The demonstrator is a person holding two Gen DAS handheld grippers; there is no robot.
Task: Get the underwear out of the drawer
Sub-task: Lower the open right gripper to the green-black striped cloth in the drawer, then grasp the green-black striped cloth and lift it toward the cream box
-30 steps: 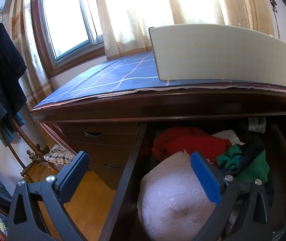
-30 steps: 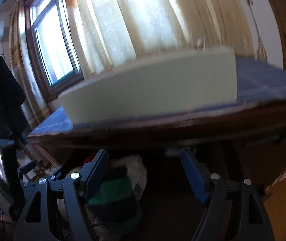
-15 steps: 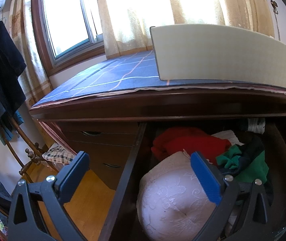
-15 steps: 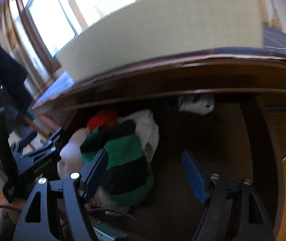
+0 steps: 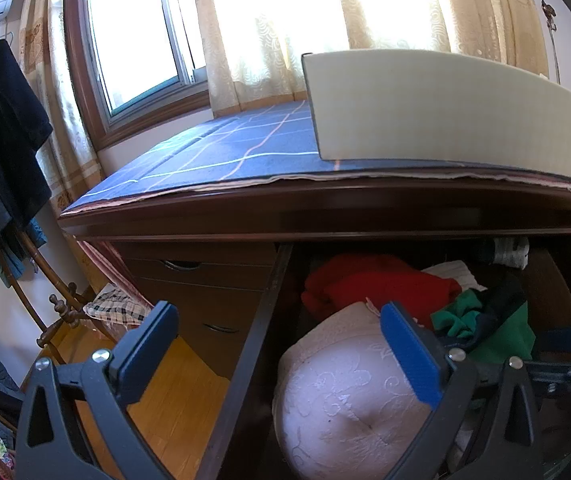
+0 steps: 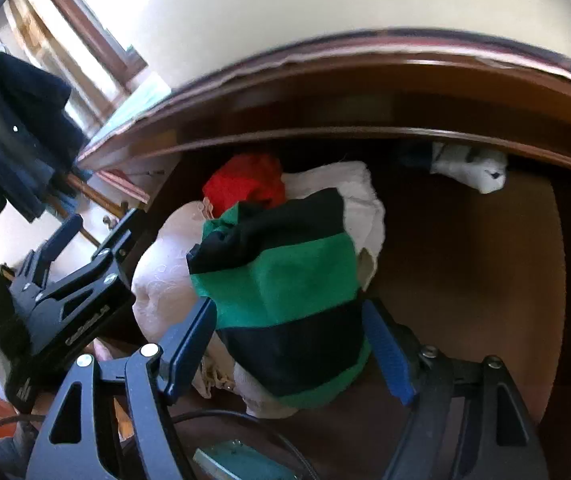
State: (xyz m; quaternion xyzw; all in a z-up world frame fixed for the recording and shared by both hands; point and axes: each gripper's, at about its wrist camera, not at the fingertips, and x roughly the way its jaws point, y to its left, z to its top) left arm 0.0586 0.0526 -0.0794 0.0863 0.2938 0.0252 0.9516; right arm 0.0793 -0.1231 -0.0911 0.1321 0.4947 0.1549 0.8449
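Underwear, green-and-black striped, on the heap toward the left side of the open drawer, not lifted out; right gripper wide open astride it, unclamped; left gripper open, empty, over the drawer's left edge.

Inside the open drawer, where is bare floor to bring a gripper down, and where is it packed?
Bare drawer floor lies to the right of the green-and-black striped garment, up to the white sock at the back. The left half is crowded: pink lace piece, red cloth and white cloth piled together. The open right gripper straddles the striped garment's near end.
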